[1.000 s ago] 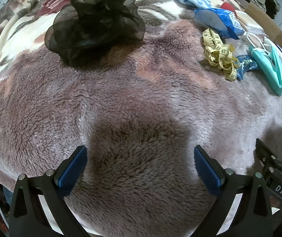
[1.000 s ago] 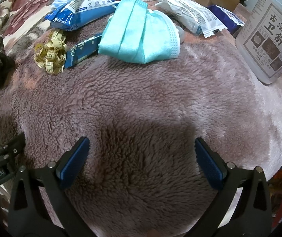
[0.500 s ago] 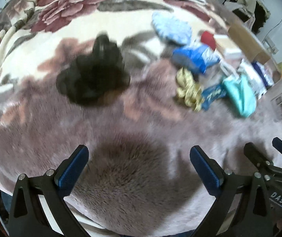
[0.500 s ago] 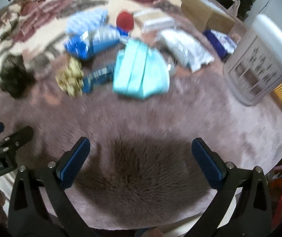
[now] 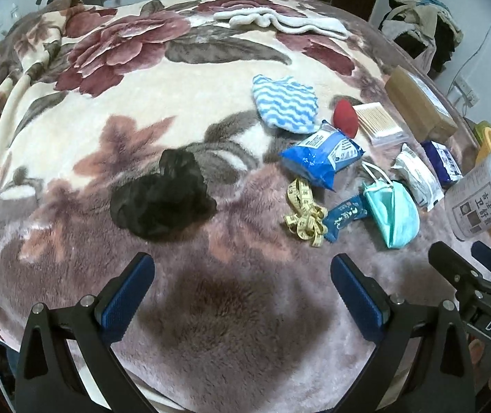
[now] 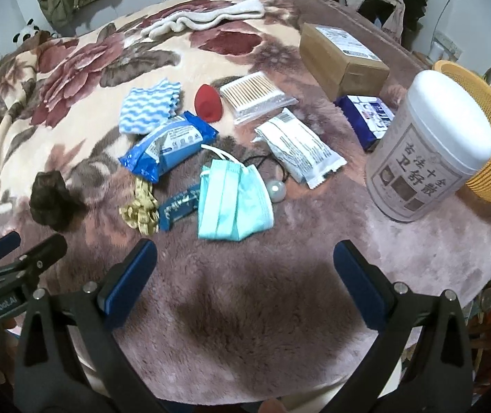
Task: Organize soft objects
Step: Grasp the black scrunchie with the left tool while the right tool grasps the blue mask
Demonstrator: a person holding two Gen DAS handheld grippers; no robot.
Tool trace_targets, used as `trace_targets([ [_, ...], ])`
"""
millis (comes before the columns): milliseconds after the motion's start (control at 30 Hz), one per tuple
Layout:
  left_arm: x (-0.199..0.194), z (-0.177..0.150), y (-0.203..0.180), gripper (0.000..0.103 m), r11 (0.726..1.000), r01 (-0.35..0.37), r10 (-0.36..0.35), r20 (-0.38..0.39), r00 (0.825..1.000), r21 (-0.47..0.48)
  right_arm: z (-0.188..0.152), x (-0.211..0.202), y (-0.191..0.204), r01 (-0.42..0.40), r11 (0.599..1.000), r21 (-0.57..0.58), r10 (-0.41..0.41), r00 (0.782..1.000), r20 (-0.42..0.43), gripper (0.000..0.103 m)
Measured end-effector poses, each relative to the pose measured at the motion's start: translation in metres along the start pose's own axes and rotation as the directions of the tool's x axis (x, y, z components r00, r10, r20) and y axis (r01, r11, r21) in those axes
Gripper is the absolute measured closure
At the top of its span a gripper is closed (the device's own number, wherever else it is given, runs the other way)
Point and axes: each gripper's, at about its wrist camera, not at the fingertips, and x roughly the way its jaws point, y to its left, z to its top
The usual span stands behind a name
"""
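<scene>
Both grippers have pulled back and up since a second ago: the view went from close-in on the plush to the whole floral fleece blanket (image 5: pixel 183 110), with the items now well ahead of the fingers.

Left to right:
- left gripper (image 5: pixel 242 296): jaws wide apart, nothing held, over bare plush.
- crumpled black sheer fabric bundle (image 5: pixel 162 203): lying alone, left of the main clutter.
- coiled yellow measuring tape (image 5: pixel 303 216), touching a small dark-blue sachet (image 5: pixel 345 215).
- blue-and-white wavy striped cloth (image 6: pixel 149 110), blue plastic wipes pack (image 6: pixel 168 146), red teardrop sponge (image 6: pixel 207 103).
- folded teal surgical mask (image 6: pixel 233 203), just ahead of the right gripper (image 6: pixel 245 275) (also spread open, empty).
- orange mesh basket (image 6: pixel 479 103) at far right, behind a white labelled tub (image 6: pixel 431 151).

Progress, as I read it: basically nothing sorted yet. Soft items are scattered on the blanket among packets and boxes; basket contents aren't visible (likely the target, can't confirm). Everything is left to do.
</scene>
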Motion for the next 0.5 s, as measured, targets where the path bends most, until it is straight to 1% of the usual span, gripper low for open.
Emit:
trace_targets([
  [167, 0.015, 0.008, 0.013, 0.0, 0.999, -0.028, 0.028, -0.023, 0.999, -0.016, 0.008, 0.022, 0.007, -0.024, 1.0, -0.009, 0.024, 0.999, -0.023, 0.001],
  [233, 0.022, 0.012, 0.02, 0.0, 0.999, -0.036, 0.035, -0.029, 0.999, -0.027, 0.011, 0.03, 0.008, -0.033, 0.999, 0.0, 0.033, 0.999, -0.035, 0.005],
  [367, 0.037, 0.021, 0.032, 0.0, 0.998, -0.054, 0.052, -0.042, 0.998, -0.045, 0.018, 0.049, 0.007, -0.032, 0.999, 0.025, 0.033, 0.998, -0.055, 0.007],
  [500, 0.057, 0.03, 0.043, 0.0, 0.995, -0.087, 0.083, -0.069, 0.994, -0.051, 0.02, 0.067, 0.009, -0.034, 0.999, 0.02, 0.035, 0.996, -0.085, 0.008],
])
